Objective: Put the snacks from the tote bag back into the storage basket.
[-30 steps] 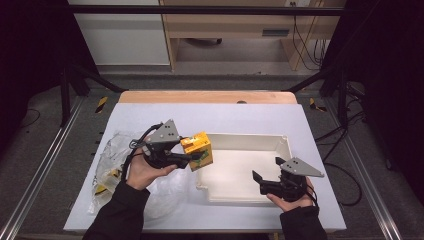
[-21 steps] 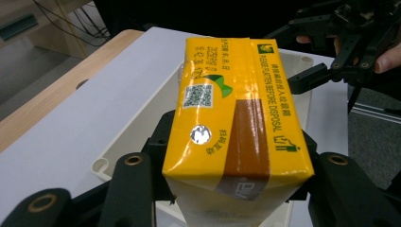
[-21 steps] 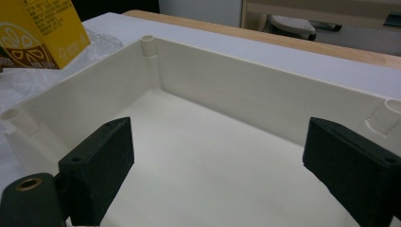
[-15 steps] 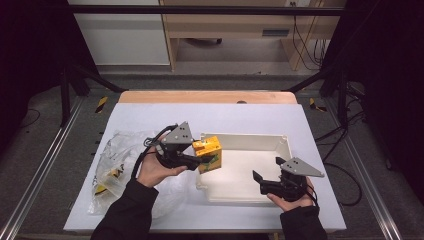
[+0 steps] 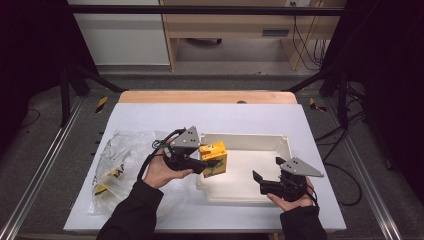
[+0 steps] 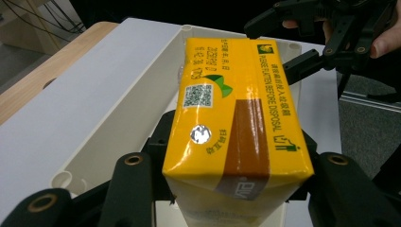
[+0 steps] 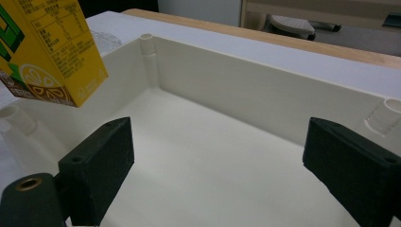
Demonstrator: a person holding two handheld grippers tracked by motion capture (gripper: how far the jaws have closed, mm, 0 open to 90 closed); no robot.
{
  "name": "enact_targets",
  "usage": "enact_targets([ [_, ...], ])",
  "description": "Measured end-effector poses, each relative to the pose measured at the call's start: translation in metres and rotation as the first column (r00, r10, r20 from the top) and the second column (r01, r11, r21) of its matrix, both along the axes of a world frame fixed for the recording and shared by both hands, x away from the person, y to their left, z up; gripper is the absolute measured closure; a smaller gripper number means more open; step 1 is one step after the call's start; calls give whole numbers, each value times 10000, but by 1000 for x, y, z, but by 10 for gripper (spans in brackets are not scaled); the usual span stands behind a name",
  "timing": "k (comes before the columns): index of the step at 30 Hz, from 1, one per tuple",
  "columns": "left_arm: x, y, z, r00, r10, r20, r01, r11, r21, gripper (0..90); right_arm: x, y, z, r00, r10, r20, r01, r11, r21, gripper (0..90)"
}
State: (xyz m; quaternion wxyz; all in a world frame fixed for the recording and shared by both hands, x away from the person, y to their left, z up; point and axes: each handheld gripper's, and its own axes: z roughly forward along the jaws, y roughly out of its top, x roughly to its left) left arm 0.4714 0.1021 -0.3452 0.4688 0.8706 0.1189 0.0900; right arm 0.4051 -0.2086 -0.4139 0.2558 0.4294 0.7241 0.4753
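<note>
A yellow drink carton [image 5: 216, 150] hangs tilted over the left rim of a white tray [image 5: 250, 141]. My left gripper [image 5: 210, 162] is shut on it, a jaw on each side. In the left gripper view the carton [image 6: 231, 104] runs away between the jaws of that gripper [image 6: 236, 194], above the tray's wall [image 6: 137, 99], with the other gripper [image 6: 307, 42] beyond. My right gripper [image 5: 267, 169] rests open at the tray's front right corner. In the right gripper view its jaws [image 7: 217, 161] stand wide over the bare tray floor [image 7: 213, 146], with the carton [image 7: 47, 47] at top left.
A crumpled clear plastic bag [image 5: 117, 160] with yellow and black items inside lies on the white table left of the tray. A wooden strip [image 5: 207, 96] borders the table's far edge, and metal rails run along both sides.
My left gripper has carried the carton to the right and slightly down, from beside the tray's left rim to above it. The right gripper has stayed where it was.
</note>
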Motion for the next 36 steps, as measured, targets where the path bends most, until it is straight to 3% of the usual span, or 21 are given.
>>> enact_targets([
  [36, 0, -20, -36, 9937, -1025, -451, 1048, 9932, 508, 507, 1, -1, -2, 10000, -74, -5, 74, 9999, -106, 99],
])
